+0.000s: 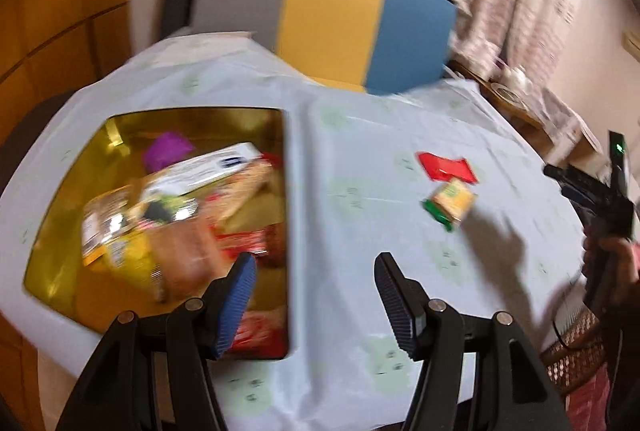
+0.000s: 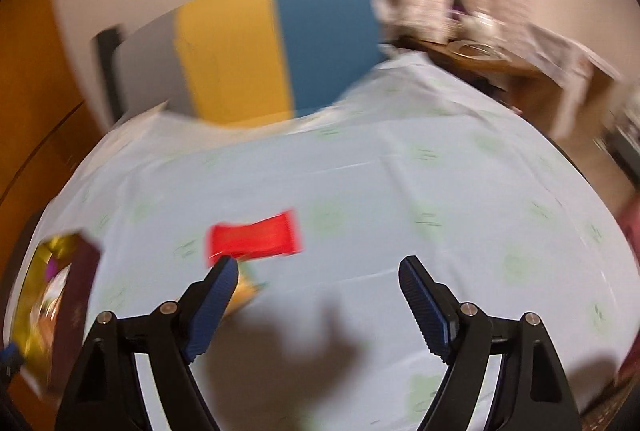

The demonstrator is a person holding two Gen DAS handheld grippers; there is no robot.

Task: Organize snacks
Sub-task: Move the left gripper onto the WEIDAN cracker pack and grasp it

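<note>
Two snacks are left loose on the pale tablecloth (image 1: pixel 360 159): a red packet (image 1: pixel 446 169) and, touching its lower edge, a small yellow-and-green packet (image 1: pixel 450 205), both right of centre in the left wrist view. In the right wrist view the red packet (image 2: pixel 254 239) sits at mid-frame just above the left fingertip, with the yellow one (image 2: pixel 244 291) partly hidden behind that finger. The gold tin (image 1: pixel 256 119) fills the left half of the left view, piled with boxes and wrappers.

Both tools have their fingers spread wide and hold nothing: the left gripper (image 1: pixel 316 263) hangs over the tin's right wall, and the right gripper (image 2: pixel 318 267) hovers above bare cloth just right of the red packet.

Both packets look light, thin and soft, probably crinkly foil or plastic that could slip or buckle. The red one lies flat, so a pinch across its short sides near the middle seems safest. The yellow one looks thicker and should take a grip across its width. Motion blur hides finer detail.
</note>
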